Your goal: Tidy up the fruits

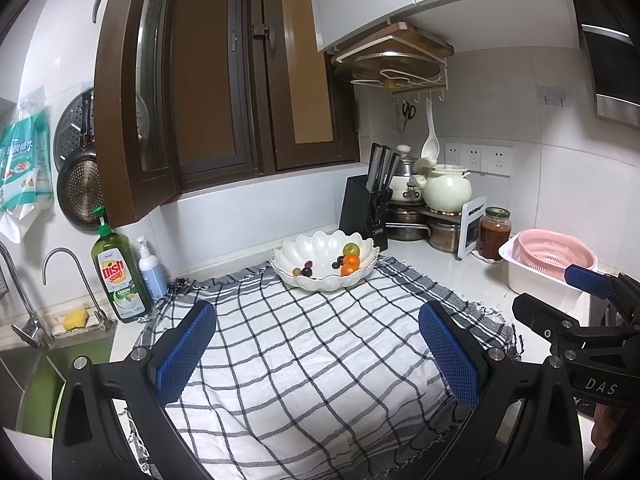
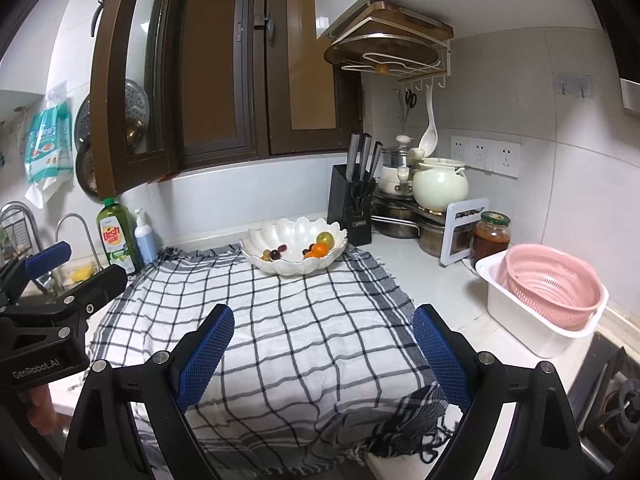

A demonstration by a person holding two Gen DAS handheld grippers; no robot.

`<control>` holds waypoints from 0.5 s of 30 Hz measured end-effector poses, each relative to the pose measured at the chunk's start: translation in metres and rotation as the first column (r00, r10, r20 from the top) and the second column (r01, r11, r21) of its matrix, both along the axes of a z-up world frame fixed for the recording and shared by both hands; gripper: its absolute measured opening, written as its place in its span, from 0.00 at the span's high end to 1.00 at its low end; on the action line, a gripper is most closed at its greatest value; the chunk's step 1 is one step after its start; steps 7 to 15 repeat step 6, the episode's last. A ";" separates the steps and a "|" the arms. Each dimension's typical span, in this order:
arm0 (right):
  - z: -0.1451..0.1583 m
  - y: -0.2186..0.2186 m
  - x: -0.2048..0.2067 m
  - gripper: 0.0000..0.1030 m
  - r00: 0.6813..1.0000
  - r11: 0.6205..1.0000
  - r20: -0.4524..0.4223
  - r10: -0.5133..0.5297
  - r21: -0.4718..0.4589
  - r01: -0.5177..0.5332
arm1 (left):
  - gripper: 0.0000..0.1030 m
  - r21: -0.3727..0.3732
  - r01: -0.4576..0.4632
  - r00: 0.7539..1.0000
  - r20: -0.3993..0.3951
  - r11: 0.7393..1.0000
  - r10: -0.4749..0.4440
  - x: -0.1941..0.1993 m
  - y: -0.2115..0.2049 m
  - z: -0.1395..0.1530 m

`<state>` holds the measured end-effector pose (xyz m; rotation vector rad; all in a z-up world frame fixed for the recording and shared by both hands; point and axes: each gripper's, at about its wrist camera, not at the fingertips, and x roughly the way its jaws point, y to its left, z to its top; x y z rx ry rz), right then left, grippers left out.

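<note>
— How far along are you?

— Nearly done, I think. My left claw point(image 1: 318, 354) and right claw point(image 2: 323, 354) both gape, grasping nothing. Ahead of both, past the checked cloth point(image 1: 304, 344), the white bowl point(image 1: 325, 282) on the table holds the orange point(image 1: 351, 263), green fruit point(image 1: 351, 249) and grapes point(image 1: 305, 269).

— Anything left?

— No loose fruit showing.

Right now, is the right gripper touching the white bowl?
Apart. In the right wrist view the right gripper hangs open over the checked cloth, with bare cloth between it and the white bowl.
</note>
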<state>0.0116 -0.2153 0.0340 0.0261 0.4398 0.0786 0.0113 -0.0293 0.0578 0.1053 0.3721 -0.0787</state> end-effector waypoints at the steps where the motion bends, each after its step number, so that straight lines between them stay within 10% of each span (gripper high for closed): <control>1: 0.000 0.000 0.000 0.11 1.000 1.000 -0.001 -0.001 0.000 0.001 | 0.00 0.000 0.001 1.000 -0.001 1.000 -0.001 0.000 0.000 0.000; 15: 0.000 -0.001 0.000 0.11 1.000 1.000 -0.001 -0.003 -0.001 0.003 | 0.00 -0.002 0.007 1.000 -0.006 1.000 -0.007 0.002 -0.003 -0.001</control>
